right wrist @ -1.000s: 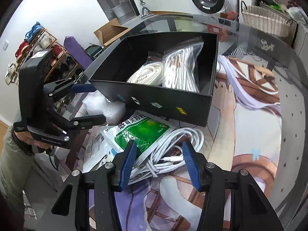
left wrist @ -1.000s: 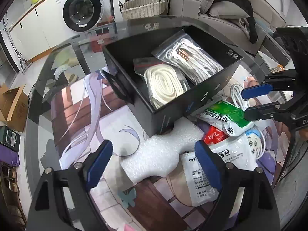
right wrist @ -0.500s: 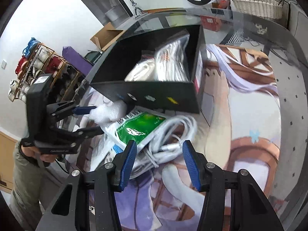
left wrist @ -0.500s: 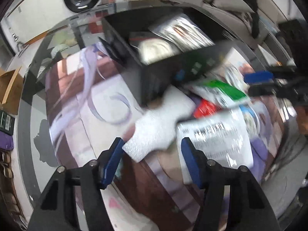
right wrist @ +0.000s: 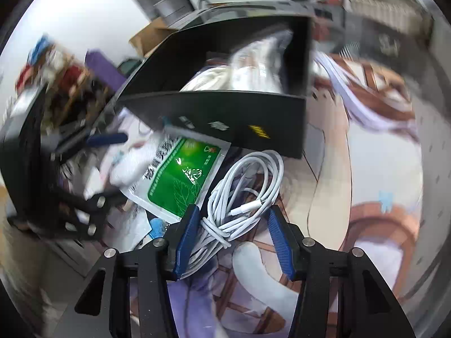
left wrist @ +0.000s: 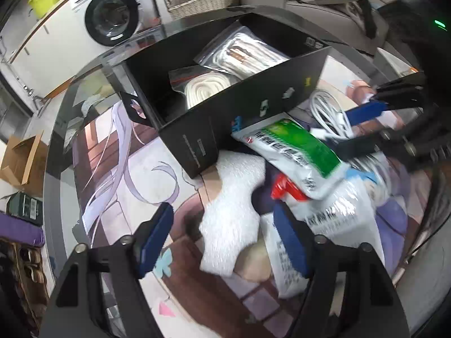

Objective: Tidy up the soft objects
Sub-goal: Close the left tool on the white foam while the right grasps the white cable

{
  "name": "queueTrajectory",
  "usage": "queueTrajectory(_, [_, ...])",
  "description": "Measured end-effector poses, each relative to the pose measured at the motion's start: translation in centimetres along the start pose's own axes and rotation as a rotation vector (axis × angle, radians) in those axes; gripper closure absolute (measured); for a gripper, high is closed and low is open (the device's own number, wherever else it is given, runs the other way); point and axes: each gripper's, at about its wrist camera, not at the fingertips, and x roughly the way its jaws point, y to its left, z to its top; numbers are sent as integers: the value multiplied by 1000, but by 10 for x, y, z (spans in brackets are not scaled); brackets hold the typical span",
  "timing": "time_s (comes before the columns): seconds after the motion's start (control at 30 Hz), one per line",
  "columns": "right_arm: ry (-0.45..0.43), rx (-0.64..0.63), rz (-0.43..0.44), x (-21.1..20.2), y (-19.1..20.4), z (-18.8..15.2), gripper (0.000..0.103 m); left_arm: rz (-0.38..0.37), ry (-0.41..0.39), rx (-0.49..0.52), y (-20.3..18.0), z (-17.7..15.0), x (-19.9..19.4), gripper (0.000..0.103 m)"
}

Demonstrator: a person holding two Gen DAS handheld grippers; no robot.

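Grippers straddle targets, jaws apart: left gripper (left wrist: 222,242) over foam sheet (left wrist: 235,211), having just widened slightly; right gripper (right wrist: 231,236) around white cable (right wrist: 242,194). Next: clamp, lift into black box (left wrist: 253,112).

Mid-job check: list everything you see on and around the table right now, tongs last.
black box: one, black, on the table
bagged cords: two, white, inside the box
foam piece: one, white, in front of the box
green packet: one, green and white, on the pile
printed bag: one, white, under the packet
loose cable: one, white, beside the packet
washing machine: one, white, background
wicker basket: one, beige, background
left tongs: open over the foam, jaws just moving
right tongs: open around the cable
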Motion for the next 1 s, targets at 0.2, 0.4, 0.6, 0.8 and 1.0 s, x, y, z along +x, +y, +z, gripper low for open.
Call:
queueTrajectory(0.2, [-18, -481, -269, -6, 50, -19, 81, 38, 31, -124, 14, -13, -1, 65])
queueTrajectory(0.4, [15, -455, -253, -8, 49, -18, 76, 55, 31, -122, 5, -16, -1, 52])
queueTrajectory(0.6, [47, -380, -220, -2, 34, -8, 49, 41, 27, -117, -7, -16, -5, 43])
queueTrajectory(0.8, [64, -373, -214, 5, 28, -10, 68, 16, 23, -116, -9, -15, -8, 65])
queueTrajectory(1.0, [40, -461, -216, -2, 37, -17, 74, 23, 9, -128, -3, -14, -9, 66])
